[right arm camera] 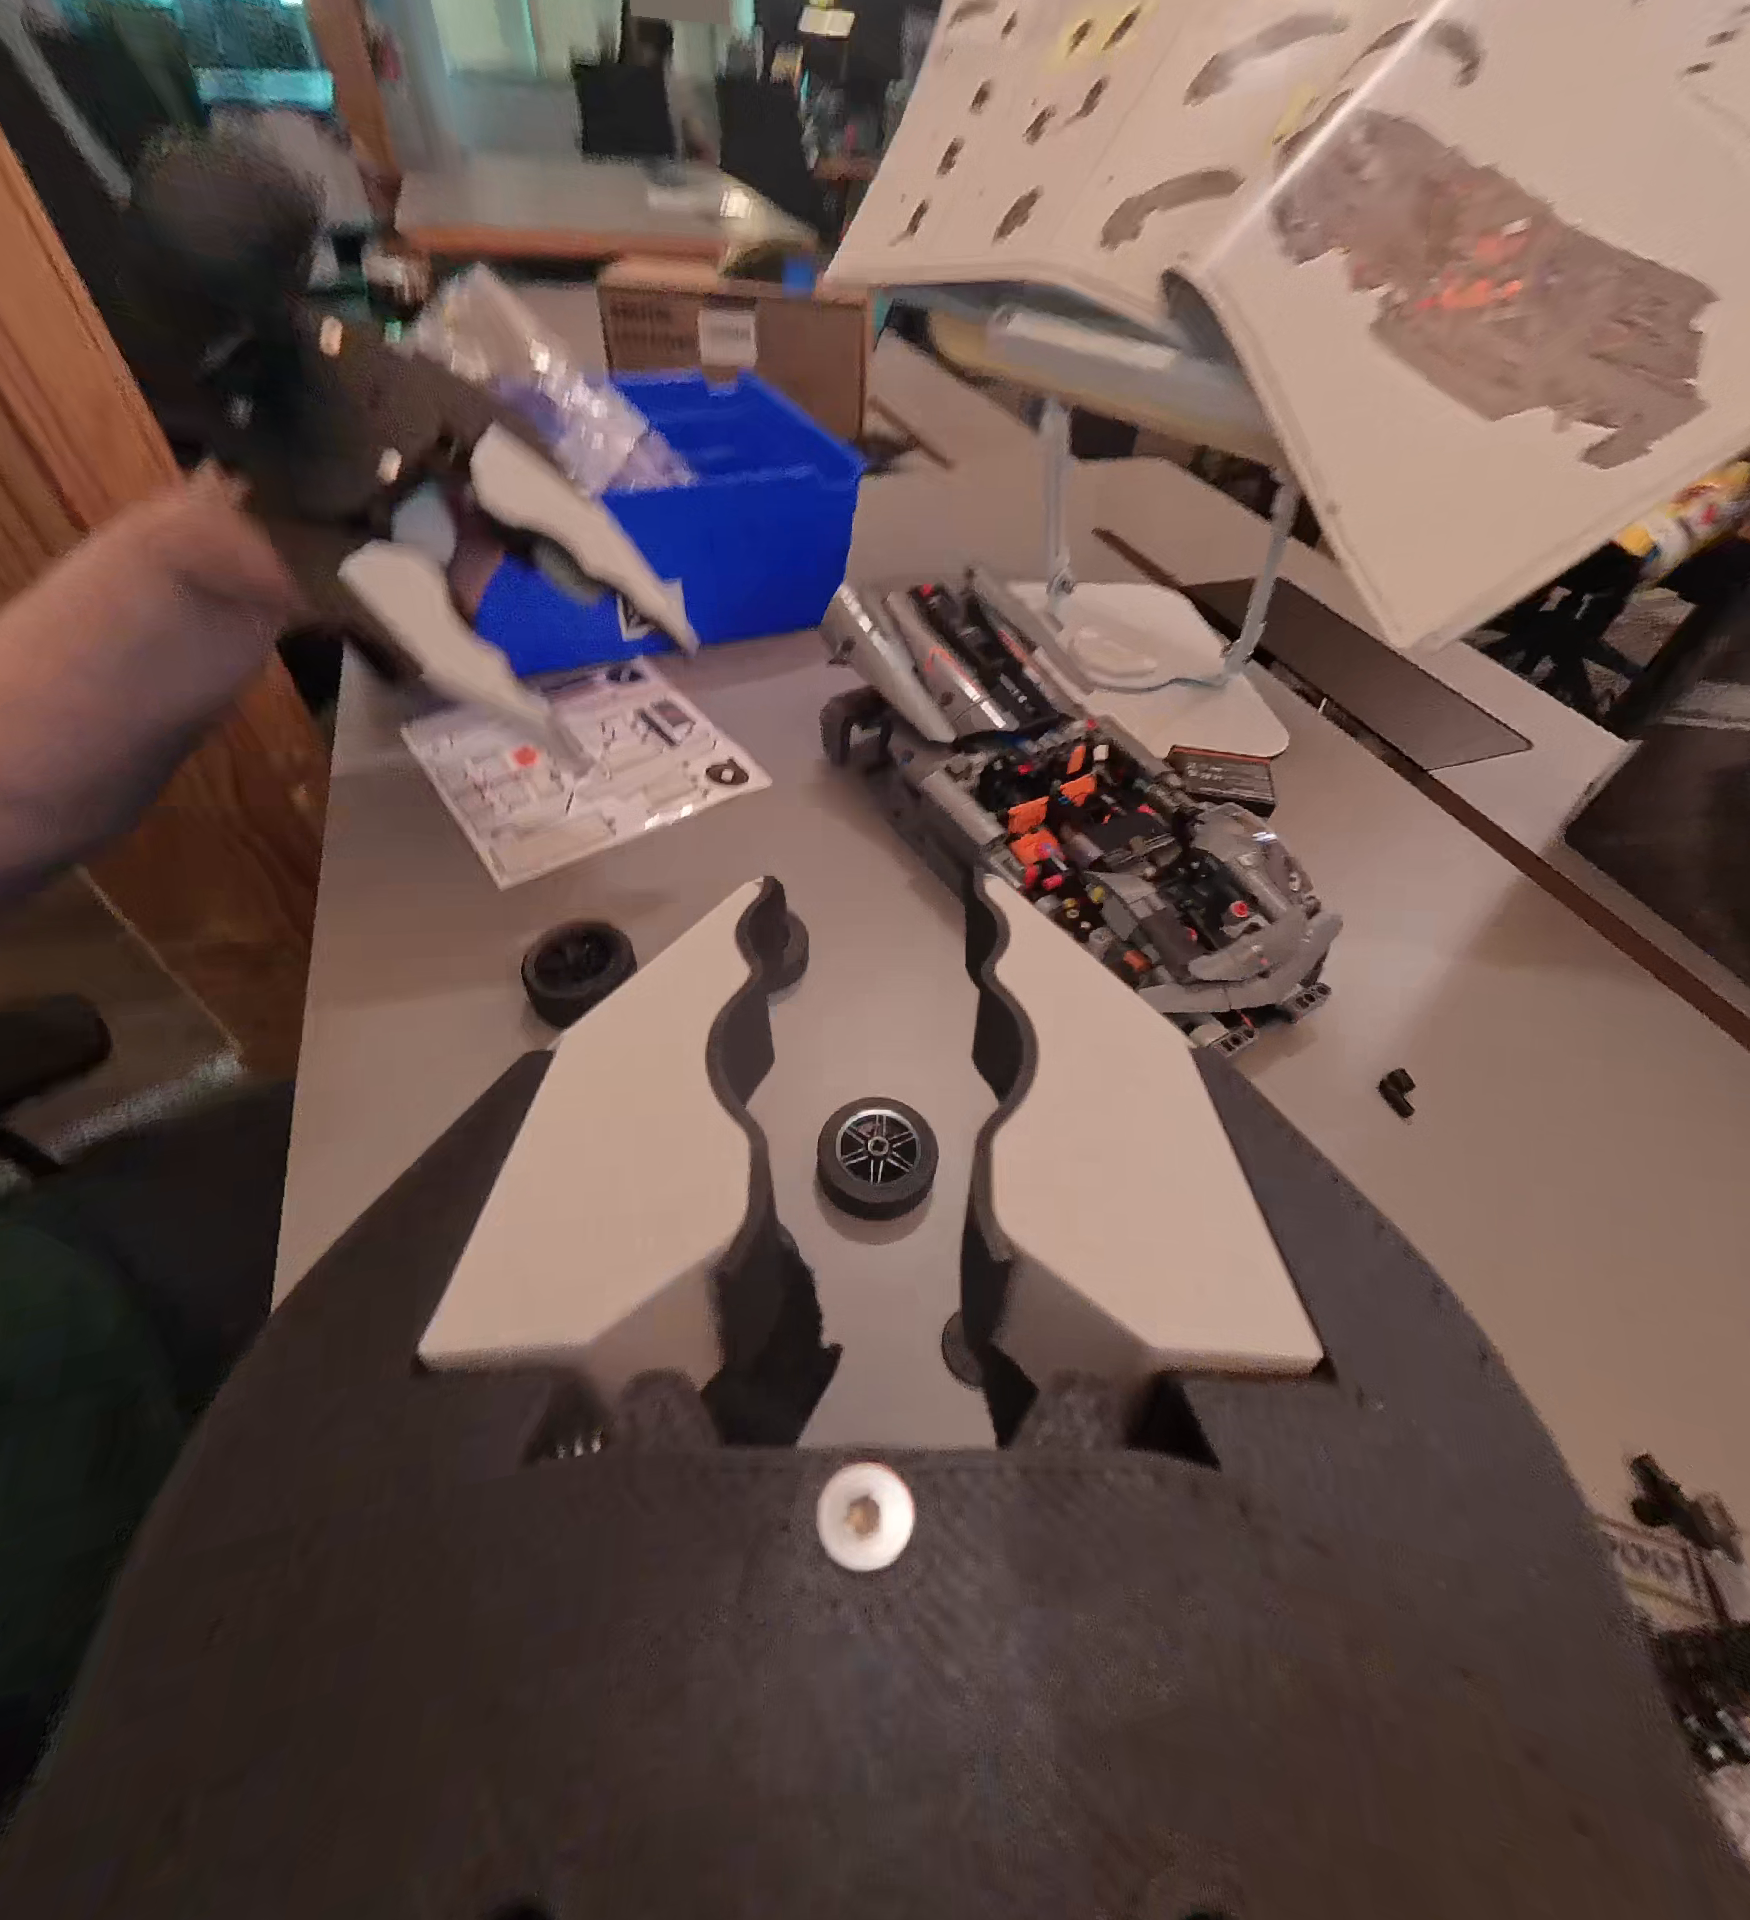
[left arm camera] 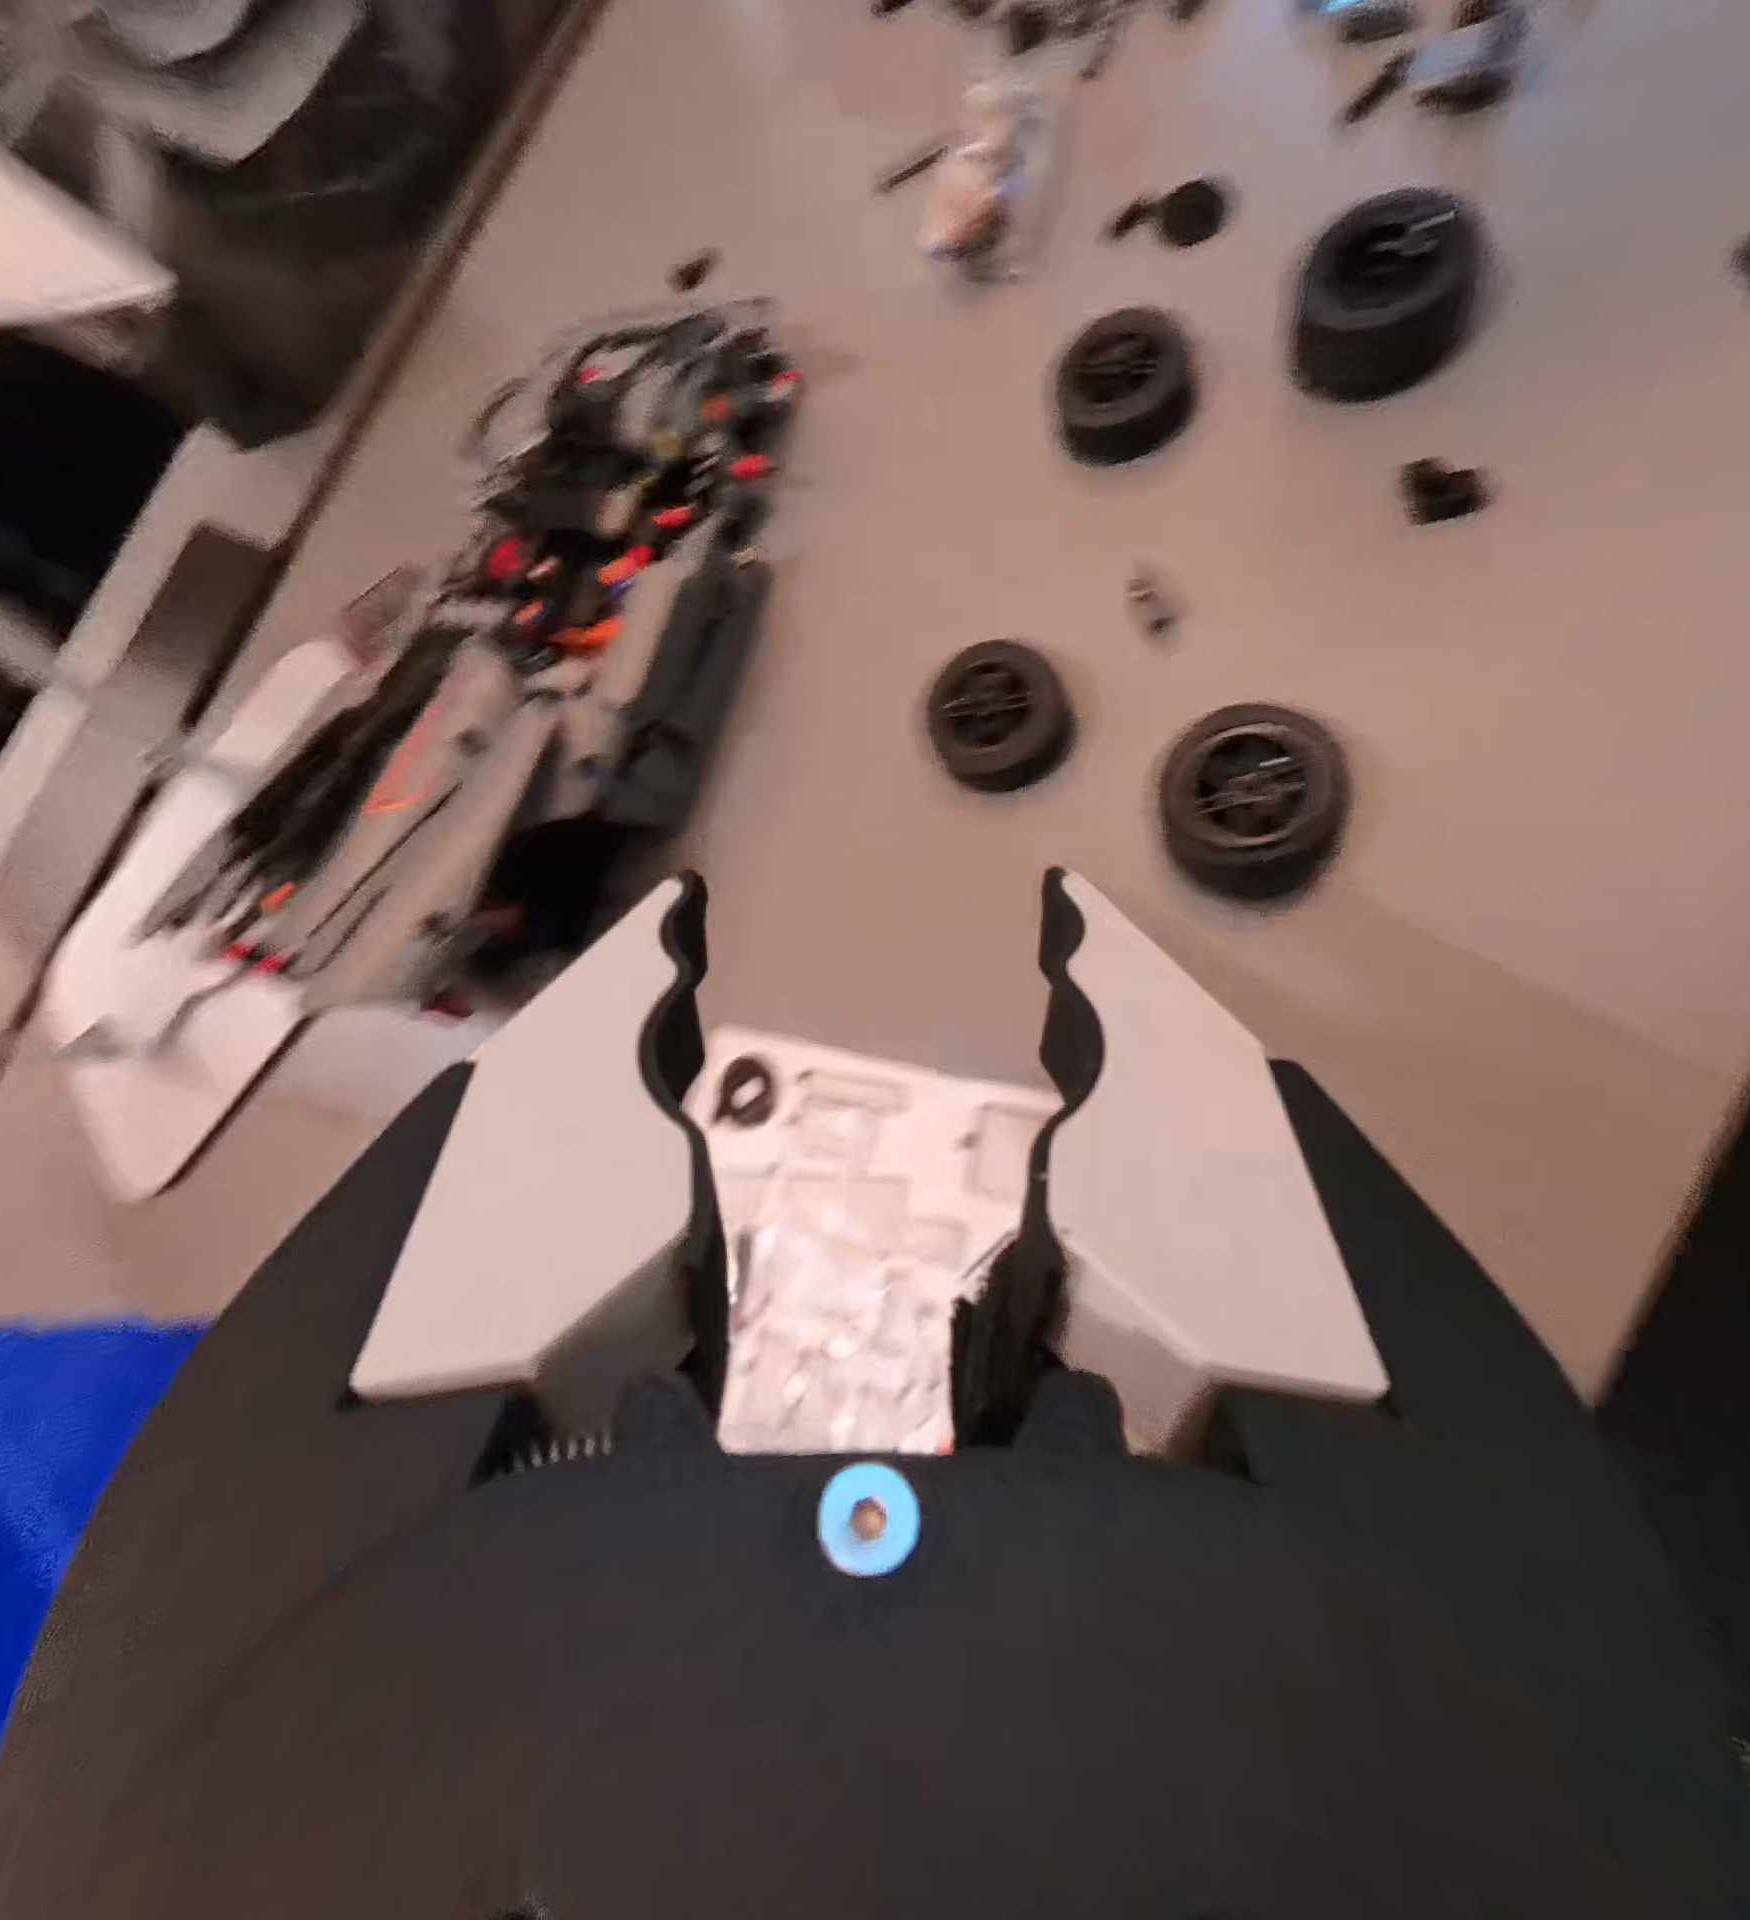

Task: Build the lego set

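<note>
The grey, part-built lego car [right arm camera: 1079, 831] lies on the grey table [right arm camera: 1422, 1039]; it is blurred in the left wrist view [left arm camera: 590, 582]. My right gripper [right arm camera: 879, 904] is open above the table, and a black wheel [right arm camera: 876, 1153] lies flat between its fingers, untouched. A second wheel [right arm camera: 577, 971] lies to the left, and a third [right arm camera: 796, 951] is partly hidden by the left fingertip. My left gripper [left arm camera: 871, 894] is open and empty above a white printed sheet [left arm camera: 850, 1195]. It also shows in the right wrist view [right arm camera: 622, 691], over that sheet [right arm camera: 590, 779].
Several black wheels [left arm camera: 1255, 800] lie loose on the table. A blue bin [right arm camera: 736, 520] with a clear plastic bag [right arm camera: 538, 384] stands at the back. An open instruction booklet [right arm camera: 1370, 260] rests on a stand. Small black parts [right arm camera: 1396, 1091] lie at the right. A hand [right arm camera: 71, 707] holds the left gripper. Across from one pair of fingers to the other is roughly 20 cm.
</note>
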`<act>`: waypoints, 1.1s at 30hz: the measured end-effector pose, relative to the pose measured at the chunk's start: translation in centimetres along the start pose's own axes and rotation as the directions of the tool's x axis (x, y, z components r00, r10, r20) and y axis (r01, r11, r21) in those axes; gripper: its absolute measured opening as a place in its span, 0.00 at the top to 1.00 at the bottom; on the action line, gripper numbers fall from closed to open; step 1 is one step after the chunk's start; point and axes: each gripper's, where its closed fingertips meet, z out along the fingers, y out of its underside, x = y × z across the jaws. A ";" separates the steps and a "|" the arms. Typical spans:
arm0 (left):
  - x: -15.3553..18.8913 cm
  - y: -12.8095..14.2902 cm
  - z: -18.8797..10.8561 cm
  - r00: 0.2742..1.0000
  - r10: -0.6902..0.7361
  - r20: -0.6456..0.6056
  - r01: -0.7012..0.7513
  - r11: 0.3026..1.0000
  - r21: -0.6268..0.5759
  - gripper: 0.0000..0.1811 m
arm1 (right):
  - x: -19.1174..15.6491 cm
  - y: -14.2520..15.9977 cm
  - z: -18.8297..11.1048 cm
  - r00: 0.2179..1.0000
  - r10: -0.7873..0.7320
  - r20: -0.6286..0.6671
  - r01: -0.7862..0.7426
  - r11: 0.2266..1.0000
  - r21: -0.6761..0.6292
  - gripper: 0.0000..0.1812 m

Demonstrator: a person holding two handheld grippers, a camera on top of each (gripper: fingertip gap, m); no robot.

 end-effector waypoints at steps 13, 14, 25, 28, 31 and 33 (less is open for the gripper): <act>-7.5 6.7 4.3 0.866 -0.405 0.293 0.459 0.877 -0.145 0.63 | -4.1 1.7 5.6 0.976 -0.188 0.110 0.203 0.969 -0.139 0.84; -7.8 7.1 4.9 0.848 -0.444 0.288 0.496 0.858 -0.138 0.63 | -4.1 1.7 5.5 0.976 -0.187 0.111 0.201 0.971 -0.132 0.84; -9.2 8.5 8.5 0.778 -0.609 0.152 0.626 0.773 -0.102 0.69 | -4.5 2.8 4.8 0.967 -0.219 0.130 0.235 0.965 -0.118 0.85; -9.4 8.5 8.7 0.774 -0.614 0.151 0.630 0.772 -0.087 0.78 | -4.4 3.1 4.7 0.965 -0.232 0.124 0.248 0.960 -0.128 0.86; -9.6 8.6 8.7 0.779 -0.605 0.166 0.623 0.778 -0.085 0.84 | -4.2 3.4 4.7 0.966 -0.231 0.120 0.247 0.959 -0.139 0.86; -9.2 8.5 8.6 0.786 -0.598 0.154 0.614 0.785 -0.087 0.85 | -4.0 3.6 4.8 0.966 -0.231 0.115 0.247 0.958 -0.149 0.86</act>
